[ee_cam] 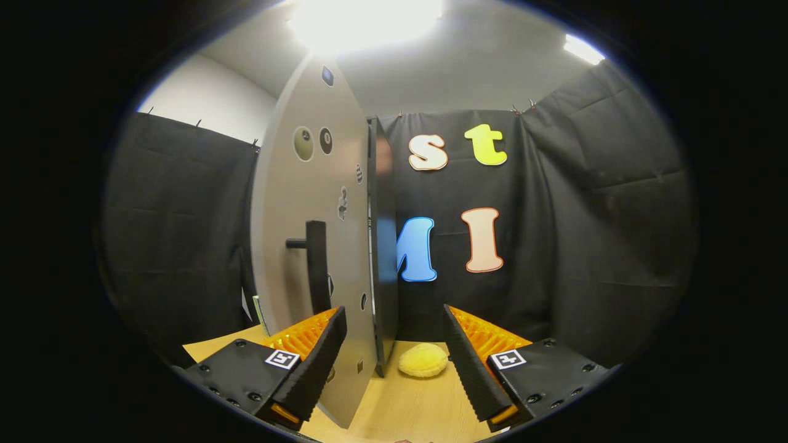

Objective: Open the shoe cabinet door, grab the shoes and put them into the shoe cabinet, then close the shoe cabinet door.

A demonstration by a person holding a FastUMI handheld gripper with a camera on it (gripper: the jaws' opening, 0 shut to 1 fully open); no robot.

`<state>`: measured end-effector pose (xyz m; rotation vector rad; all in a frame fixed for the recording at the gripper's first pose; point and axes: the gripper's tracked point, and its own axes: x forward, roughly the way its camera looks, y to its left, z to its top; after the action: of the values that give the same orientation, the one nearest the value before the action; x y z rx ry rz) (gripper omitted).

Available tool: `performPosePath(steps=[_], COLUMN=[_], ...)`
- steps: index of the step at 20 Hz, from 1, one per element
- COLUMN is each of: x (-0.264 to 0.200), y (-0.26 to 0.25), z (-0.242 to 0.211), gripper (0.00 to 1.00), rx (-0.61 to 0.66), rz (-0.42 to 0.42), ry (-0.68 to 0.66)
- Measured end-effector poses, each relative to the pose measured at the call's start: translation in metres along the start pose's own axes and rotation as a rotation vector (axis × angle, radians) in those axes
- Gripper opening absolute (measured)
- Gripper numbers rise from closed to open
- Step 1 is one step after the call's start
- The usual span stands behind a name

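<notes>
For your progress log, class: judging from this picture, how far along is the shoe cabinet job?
Done: the cabinet door stands swung open, its black handle facing us. In hand: nothing; the gripper fingers are open and empty. Left: the yellow shoe lies on the wooden floor just ahead of the fingers, ungrabbed; then stow it and close the door.

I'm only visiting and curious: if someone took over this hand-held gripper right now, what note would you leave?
Gripper: open, holding nothing.
Grey cabinet door with the black bar handle: swung open, its edge between the fingers.
Fuzzy yellow shoe: on the light wooden tabletop, just ahead of the fingers, beside the door's edge.
Done: door opened.
Left: grab the shoe, put it in the cabinet, close the door.
</notes>
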<state>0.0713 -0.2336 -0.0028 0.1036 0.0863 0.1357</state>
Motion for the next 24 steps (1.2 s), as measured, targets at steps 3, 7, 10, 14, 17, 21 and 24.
performPosePath(steps=[3, 7, 10, 14, 17, 21, 24], x=[0.015, 0.021, 0.019, 0.022, 0.019, 0.025, 0.031], y=[0.001, 0.011, 0.014, 0.036, 0.072, 0.107, 0.129], z=[0.006, 0.008, 0.010, 0.009, 0.006, 0.007, 0.006], gripper=[0.97, 0.96, 0.95, 0.94, 0.94, 0.95, 0.95], rx=[0.003, -0.025, -0.058, -0.075, -0.075, -0.099, -0.104], rz=[-0.007, 0.003, -0.038, -0.038, -0.031, -0.052, -0.072], ry=[-0.006, -0.005, -0.026, -0.011, 0.003, -0.006, -0.002])
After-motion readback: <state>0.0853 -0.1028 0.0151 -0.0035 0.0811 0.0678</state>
